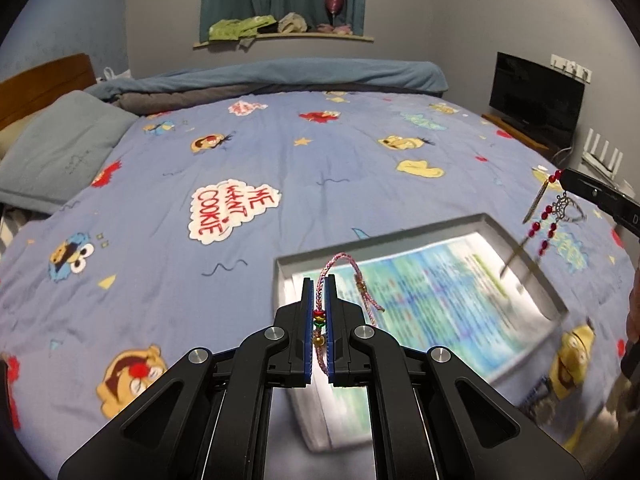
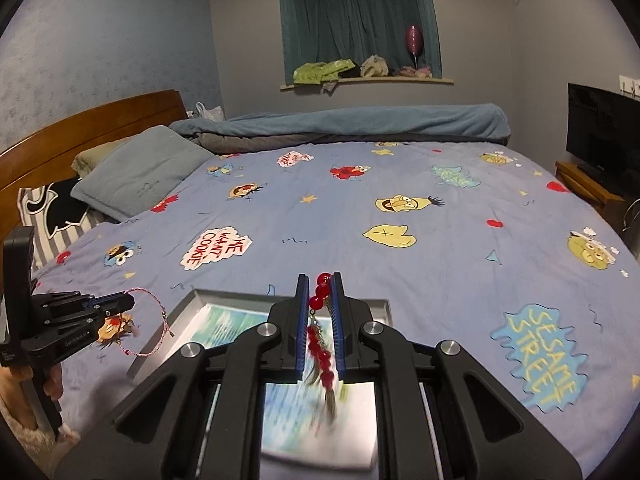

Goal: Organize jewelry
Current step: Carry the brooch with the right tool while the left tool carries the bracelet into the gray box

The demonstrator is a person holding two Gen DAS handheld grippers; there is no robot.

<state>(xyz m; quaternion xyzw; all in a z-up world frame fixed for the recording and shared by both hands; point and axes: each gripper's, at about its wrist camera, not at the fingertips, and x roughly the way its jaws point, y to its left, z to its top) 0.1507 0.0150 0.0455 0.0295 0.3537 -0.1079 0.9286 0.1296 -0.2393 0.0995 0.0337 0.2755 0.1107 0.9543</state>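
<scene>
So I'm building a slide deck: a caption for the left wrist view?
Left gripper pinches a pink braided bracelet above a tray on the cartoon bedspread.

Your left wrist camera sits just behind the left gripper [image 1: 319, 280], looking forward and down along its fingers across the bed [image 1: 280, 160], with the tray [image 1: 400, 236] close beneath the tips. Your right wrist camera does likewise behind the right gripper [image 2: 319, 280]. Both share the tray [image 2: 224, 294], the bedspread, the curtained window [image 2: 360, 20], and each catches the other gripper at its edge.
</scene>
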